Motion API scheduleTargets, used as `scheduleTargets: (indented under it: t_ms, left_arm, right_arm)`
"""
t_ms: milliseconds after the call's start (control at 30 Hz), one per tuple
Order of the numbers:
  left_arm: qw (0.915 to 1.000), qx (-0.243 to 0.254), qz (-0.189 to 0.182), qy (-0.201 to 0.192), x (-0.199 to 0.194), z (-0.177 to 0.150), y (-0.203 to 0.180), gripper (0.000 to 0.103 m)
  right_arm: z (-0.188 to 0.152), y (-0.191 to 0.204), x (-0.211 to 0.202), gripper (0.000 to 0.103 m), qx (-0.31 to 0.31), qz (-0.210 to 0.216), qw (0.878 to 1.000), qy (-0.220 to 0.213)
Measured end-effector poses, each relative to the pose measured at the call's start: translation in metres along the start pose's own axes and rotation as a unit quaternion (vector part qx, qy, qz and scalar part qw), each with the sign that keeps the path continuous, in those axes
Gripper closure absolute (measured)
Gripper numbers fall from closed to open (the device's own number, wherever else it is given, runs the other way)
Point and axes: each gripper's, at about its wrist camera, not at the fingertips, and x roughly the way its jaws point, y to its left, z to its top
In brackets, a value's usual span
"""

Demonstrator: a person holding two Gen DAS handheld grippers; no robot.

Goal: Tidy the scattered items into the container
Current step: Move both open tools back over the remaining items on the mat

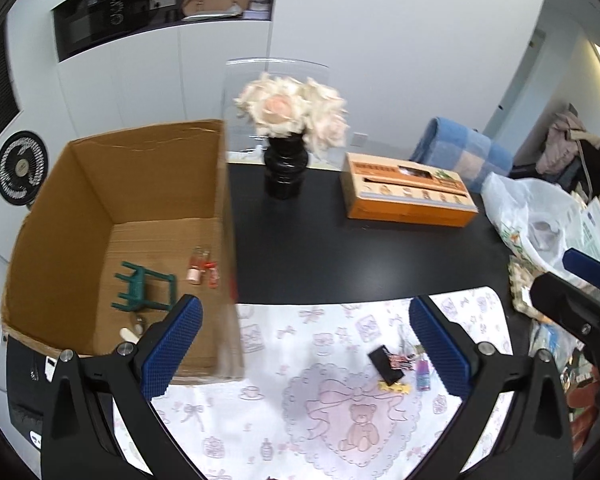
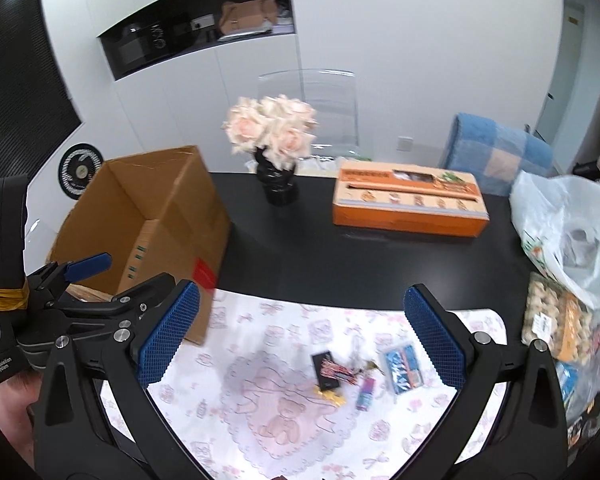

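A black table (image 2: pixel 320 248) carries a pink-printed mat (image 2: pixel 260 360) below white cabinets (image 1: pixel 340 20). Both the left gripper (image 1: pixel 306 344) and the right gripper (image 2: pixel 300 332) hang empty, fingers apart. Small items (image 2: pixel 340 376) lie on the mat; the box (image 1: pixel 100 208) stands left.

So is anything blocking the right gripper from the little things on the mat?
Nothing visible. The right hand-held gripper is open above the mat, with the small items lying uncovered between its fingers.
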Motion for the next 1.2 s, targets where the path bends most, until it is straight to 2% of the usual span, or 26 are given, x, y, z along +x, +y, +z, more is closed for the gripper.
scheduleTargets:
  t_ms: [533, 967, 1133, 1200]
  left_arm:
    - [0.9970, 0.056, -0.027, 0.046, 0.045, -0.031, -0.088, 0.000]
    - [0.9922, 0.070, -0.024, 0.100, 0.082, -0.073, -0.106, 0.000]
    - [0.9884, 0.071, -0.019, 0.133, 0.099, -0.091, -0.107, 0.000]
    - [0.9848, 0.071, -0.015, 0.158, 0.108, -0.098, -0.108, 0.000]
  right_arm:
    - [-0.057, -0.090, -0.005, 0.000, 0.053, -0.043, 0.997, 0.029]
    - [-0.100, -0.111, 0.021, 0.000, 0.055, -0.053, 0.993, 0.085]
    - [-0.113, -0.111, 0.039, 0.000, 0.052, -0.053, 0.989, 0.125]
    - [-0.118, -0.112, 0.047, 0.000, 0.053, -0.055, 0.987, 0.145]
